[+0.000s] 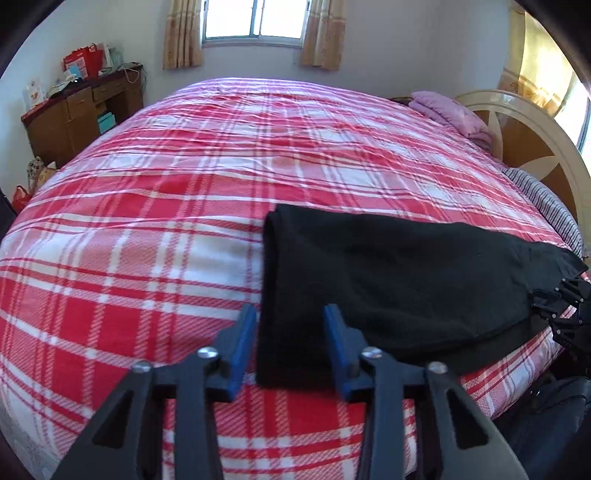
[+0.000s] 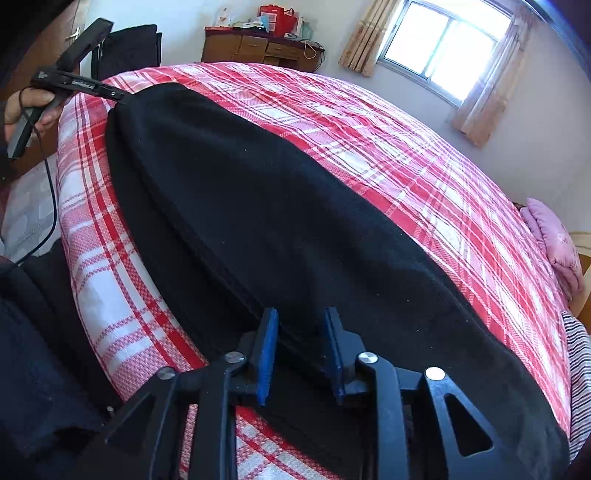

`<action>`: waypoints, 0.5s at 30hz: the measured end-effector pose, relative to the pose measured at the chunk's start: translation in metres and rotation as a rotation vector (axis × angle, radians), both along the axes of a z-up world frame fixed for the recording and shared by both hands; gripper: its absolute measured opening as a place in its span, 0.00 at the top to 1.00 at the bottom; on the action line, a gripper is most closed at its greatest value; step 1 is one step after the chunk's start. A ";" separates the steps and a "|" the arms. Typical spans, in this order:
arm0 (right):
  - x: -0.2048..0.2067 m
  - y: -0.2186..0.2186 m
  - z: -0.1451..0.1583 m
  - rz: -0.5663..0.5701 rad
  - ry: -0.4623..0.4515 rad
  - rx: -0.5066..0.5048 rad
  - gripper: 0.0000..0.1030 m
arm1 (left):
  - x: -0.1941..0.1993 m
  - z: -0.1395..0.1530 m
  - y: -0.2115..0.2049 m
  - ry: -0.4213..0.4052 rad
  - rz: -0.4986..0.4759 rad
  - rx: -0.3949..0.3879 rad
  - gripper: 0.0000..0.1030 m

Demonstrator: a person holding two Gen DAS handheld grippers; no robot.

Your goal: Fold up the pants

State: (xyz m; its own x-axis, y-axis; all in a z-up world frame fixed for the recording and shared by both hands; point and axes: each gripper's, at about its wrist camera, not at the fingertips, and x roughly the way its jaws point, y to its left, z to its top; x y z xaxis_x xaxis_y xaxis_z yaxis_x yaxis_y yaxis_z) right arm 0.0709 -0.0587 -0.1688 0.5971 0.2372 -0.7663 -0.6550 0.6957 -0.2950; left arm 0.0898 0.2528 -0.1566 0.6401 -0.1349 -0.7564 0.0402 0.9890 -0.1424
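Matt black fleecy pants (image 1: 388,280) lie on a woven plaid cloth bedspread (image 1: 147,221).

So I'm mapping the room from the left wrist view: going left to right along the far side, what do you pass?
Wooden desk → left curtain → window → right curtain → pink folded bedding → round headboard.

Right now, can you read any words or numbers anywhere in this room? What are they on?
Nothing can be read for sure.
White lettering on the left gripper arm: too small and blurred to read.
Print on the red gift bags on the wooden desk: blurred, unreadable.
White card on the desk: a picture, any words too small.
Black pants and plaid bedspread: no writing visible.
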 end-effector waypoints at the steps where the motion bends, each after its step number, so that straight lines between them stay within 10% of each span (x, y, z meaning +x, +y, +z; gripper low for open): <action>1: 0.000 0.000 0.000 -0.003 -0.004 -0.004 0.67 | 0.004 -0.004 -0.003 0.012 0.001 0.000 0.73; 7: 0.006 -0.002 -0.005 -0.004 0.024 0.009 0.68 | 0.002 -0.005 -0.010 -0.007 0.011 0.064 0.88; 9: 0.010 0.000 -0.002 -0.006 0.047 0.036 0.98 | 0.002 -0.003 -0.006 -0.007 0.015 0.045 0.91; 15: 0.003 0.003 0.009 0.012 0.066 0.062 0.99 | -0.001 0.007 0.004 -0.017 0.011 -0.021 0.92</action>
